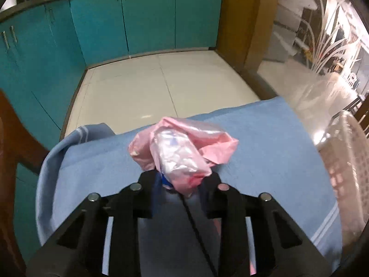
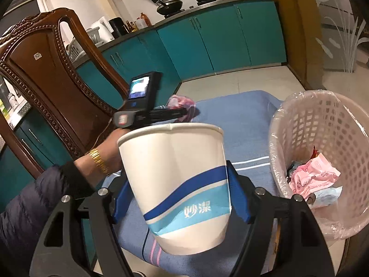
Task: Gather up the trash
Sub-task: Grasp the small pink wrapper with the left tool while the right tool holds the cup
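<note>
Basket (image 2: 322, 124) beside you already holds wrappers; job part done. Your right gripper (image 2: 177, 184) grasps paper cup (image 2: 180, 173), not yet binned. Your left gripper (image 1: 180, 180) pinches pink bag (image 1: 182, 147) on blue cloth (image 1: 265, 150); both items await drop.

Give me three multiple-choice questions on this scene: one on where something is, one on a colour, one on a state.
1. Where is the basket?
A. on the chair
B. at the right of the blue cloth
C. on the counter

2. What colour are the cabinets?
A. teal
B. white
C. red

3. What is the right gripper doing?
A. standing empty
B. holding a spoon
C. holding a paper cup

Answers: 1 B, it stands beside the cloth's right edge; 2 A, the doors are teal in both views; 3 C, its blue pads clamp the cup's sides.
</note>
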`<state>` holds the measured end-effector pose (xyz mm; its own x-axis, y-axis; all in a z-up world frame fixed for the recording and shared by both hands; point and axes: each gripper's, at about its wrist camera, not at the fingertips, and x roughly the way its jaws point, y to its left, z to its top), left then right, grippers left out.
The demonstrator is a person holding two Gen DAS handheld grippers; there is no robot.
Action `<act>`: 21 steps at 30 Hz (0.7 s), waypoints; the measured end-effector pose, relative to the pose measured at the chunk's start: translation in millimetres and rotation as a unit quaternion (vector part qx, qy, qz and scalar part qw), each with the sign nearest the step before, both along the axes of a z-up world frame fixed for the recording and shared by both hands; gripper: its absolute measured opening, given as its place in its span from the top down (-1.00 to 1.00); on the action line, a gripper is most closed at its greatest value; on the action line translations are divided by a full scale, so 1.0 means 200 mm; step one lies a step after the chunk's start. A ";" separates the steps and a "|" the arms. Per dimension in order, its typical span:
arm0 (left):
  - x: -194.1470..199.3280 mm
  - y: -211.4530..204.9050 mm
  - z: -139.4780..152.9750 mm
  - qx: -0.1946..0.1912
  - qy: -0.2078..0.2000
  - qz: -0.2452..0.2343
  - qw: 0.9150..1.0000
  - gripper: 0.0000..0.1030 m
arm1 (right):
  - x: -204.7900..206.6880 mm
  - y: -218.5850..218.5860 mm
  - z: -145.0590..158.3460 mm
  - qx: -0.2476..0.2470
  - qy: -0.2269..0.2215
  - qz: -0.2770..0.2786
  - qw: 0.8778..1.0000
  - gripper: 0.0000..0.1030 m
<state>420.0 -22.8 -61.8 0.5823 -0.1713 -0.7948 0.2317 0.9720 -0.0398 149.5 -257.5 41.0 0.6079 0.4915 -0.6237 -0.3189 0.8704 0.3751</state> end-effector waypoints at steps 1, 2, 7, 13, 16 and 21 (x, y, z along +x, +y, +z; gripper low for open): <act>-0.07 0.03 0.03 -0.008 -0.009 0.004 1.000 0.50 | 0.00 0.01 0.00 -0.002 0.000 0.001 1.000 -0.39; -0.12 0.05 0.06 -0.013 -0.016 0.005 1.000 0.51 | 0.00 0.01 0.00 -0.006 -0.001 0.001 1.000 -0.39; -0.66 0.21 0.27 -0.020 -0.043 0.040 0.998 0.51 | -0.04 0.05 0.01 -0.020 -0.020 0.005 1.000 -0.39; -1.24 0.38 0.48 -0.064 -0.067 0.091 0.992 0.50 | -0.10 0.08 0.01 -0.063 -0.047 -0.015 0.997 -0.40; -1.44 0.40 0.54 -0.059 -0.094 0.109 0.988 0.49 | -0.14 0.11 0.02 -0.084 -0.065 -0.028 0.994 -0.40; -1.50 0.40 0.48 -0.061 -0.089 0.126 0.986 0.48 | -0.21 0.14 -0.01 -0.101 -0.067 -0.036 0.992 -0.41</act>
<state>120.9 56.3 33.6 0.7465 -0.0907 -0.6592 -0.0036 0.9901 -0.1404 106.7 -230.4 39.4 0.7204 0.3175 -0.6166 -0.2891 0.9456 0.1491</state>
